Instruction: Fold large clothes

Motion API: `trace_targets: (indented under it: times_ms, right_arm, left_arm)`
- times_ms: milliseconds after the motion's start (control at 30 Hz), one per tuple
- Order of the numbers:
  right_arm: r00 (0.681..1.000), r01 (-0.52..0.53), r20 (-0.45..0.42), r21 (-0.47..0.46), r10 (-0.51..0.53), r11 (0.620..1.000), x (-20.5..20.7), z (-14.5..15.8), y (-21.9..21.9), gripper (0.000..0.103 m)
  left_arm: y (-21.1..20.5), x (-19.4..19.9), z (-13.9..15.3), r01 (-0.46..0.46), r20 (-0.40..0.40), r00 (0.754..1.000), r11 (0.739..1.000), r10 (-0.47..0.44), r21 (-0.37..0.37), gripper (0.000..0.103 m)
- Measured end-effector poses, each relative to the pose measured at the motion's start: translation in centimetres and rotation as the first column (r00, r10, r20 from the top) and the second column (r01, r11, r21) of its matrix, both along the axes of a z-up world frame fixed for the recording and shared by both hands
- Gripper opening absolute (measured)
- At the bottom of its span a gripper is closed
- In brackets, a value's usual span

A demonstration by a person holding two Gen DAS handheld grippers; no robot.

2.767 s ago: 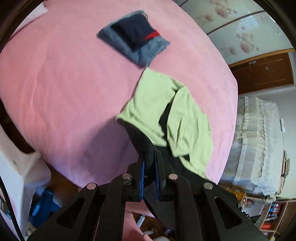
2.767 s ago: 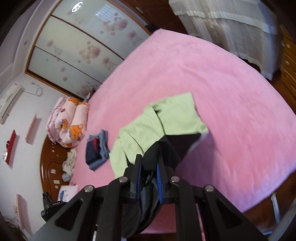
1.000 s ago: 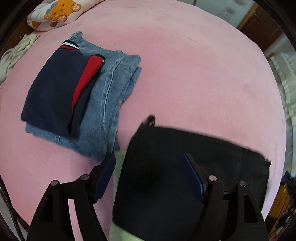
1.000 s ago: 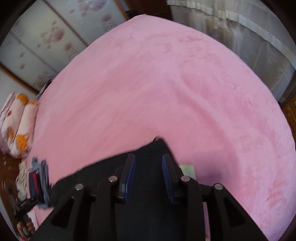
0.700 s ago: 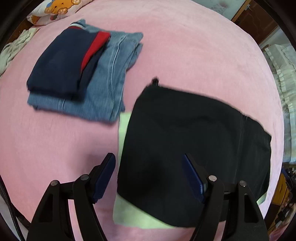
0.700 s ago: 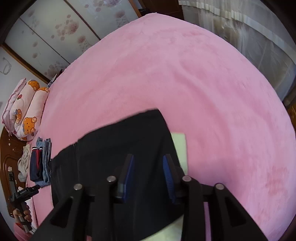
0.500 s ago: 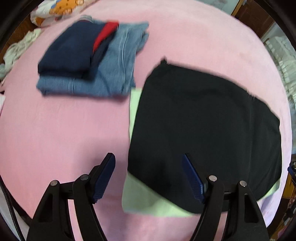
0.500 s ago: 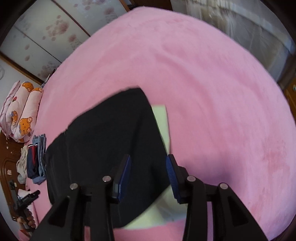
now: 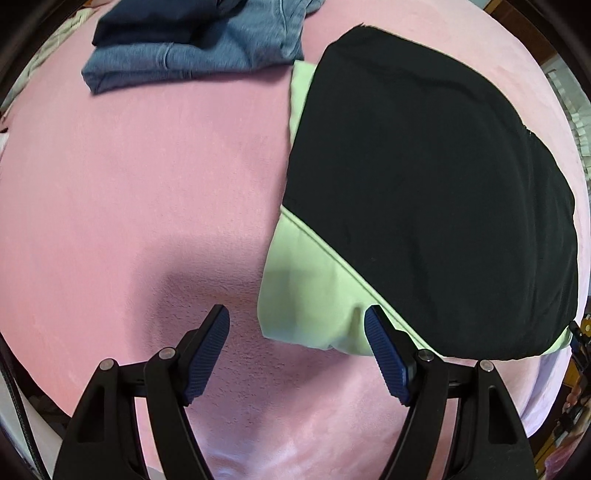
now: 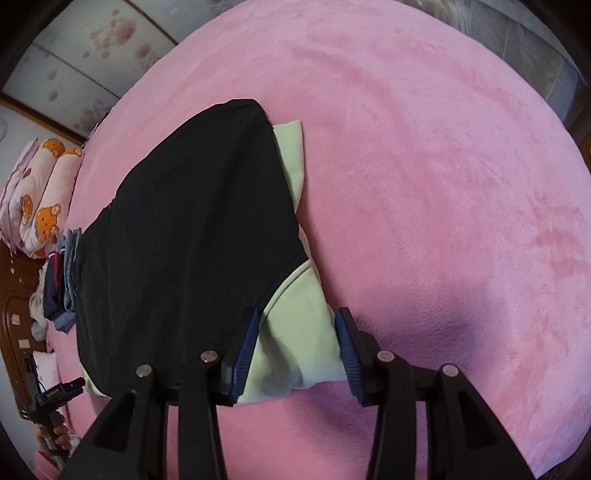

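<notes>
Both grippers hover at the near corners of the black-and-green garment [image 9: 424, 177], left gripper [image 9: 297, 325] wide open, right gripper [image 10: 295, 332] jaws just widened around the green corner, probably lining up another fold.

Left claw [image 9: 296, 332] and right claw [image 10: 295, 334]: black frames; ribbed blue pads [image 9: 207, 354]; round silver screws [image 10: 208, 356].

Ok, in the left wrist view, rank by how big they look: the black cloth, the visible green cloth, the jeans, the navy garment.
1. Black cloth, by far the largest.
2. Green cloth and jeans: look similar, and the jeans are cut off by the frame edge, so no ranking.
3. Navy garment, smallest, also cut off.
</notes>
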State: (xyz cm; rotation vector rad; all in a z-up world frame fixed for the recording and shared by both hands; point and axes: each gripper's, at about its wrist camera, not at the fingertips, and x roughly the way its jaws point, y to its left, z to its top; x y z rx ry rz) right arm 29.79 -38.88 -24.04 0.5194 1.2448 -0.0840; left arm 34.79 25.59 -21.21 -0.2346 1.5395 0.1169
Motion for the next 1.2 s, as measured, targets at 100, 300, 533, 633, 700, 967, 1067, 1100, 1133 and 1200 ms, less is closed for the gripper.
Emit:
trace_targets:
  times_ms: [100, 300, 533, 633, 700, 967, 1067, 1100, 1133, 1200]
  right_arm:
    - [1.0, -0.003, -0.013, -0.015, 0.003, 1.0, -0.3, -0.2, 0.1, 0.026]
    - [1.0, 0.016, -0.016, -0.006, -0.016, 1.0, -1.3, -0.4, 0.4, 0.009]
    - [0.999, 0.018, -0.042, -0.054, -0.02, 0.998, -2.3, -0.6, 1.2, 0.008]
    - [0.998, 0.037, -0.051, -0.06, -0.04, 0.998, -2.9, -1.0, 1.2, 0.008]
    - [0.998, 0.033, -0.05, -0.076, -0.037, 0.997, -2.9, -1.2, 1.2, 0.008]
    - [1.0, 0.0, -0.028, -0.254, -0.008, 0.967, -1.7, -1.7, 3.2, 0.008]
    - [1.0, 0.019, 0.013, -0.292, -0.016, 0.956, -1.2, -1.1, 3.6, 0.008]
    - [0.999, 0.02, 0.036, -0.306, -0.01, 0.952, -1.0, -0.7, 3.6, 0.008]
    - [0.999, 0.017, 0.051, -0.317, -0.001, 0.948, -0.9, -0.4, 3.7, 0.008]
    - [0.998, 0.004, 0.067, -0.316, 0.018, 0.949, -0.4, 0.2, 3.5, 0.008]
  left_arm:
    - [0.4, -0.3, -0.7, 0.002, 0.003, 1.0, 1.0, -0.002, -0.02, 0.074]
    - [1.5, -1.1, -2.0, -0.049, 0.022, 0.998, 0.993, 0.051, -0.105, 0.051]
    - [2.5, -2.5, -2.4, -0.091, 0.025, 0.995, 0.986, 0.096, -0.139, 0.014]
    - [2.6, -3.1, -2.4, -0.079, 0.012, 0.997, 0.991, 0.081, -0.107, 0.011]
    - [3.1, -3.4, -2.8, -0.087, -0.001, 0.996, 0.991, 0.087, -0.104, 0.01]
    - [3.3, -3.8, -4.2, -0.067, -0.004, 0.998, 0.996, 0.067, -0.058, 0.012]
    - [2.2, -4.1, -3.3, -0.01, 0.022, 1.0, 1.0, 0.009, 0.017, 0.013]
    - [1.9, -4.3, -2.9, 0.004, 0.029, 1.0, 0.999, -0.005, 0.042, 0.014]
    - [1.8, -4.4, -2.6, 0.008, 0.031, 0.999, 0.998, -0.01, 0.064, 0.016]
    - [1.2, -4.6, -1.9, 0.016, 0.017, 1.0, 0.993, -0.019, 0.121, 0.023]
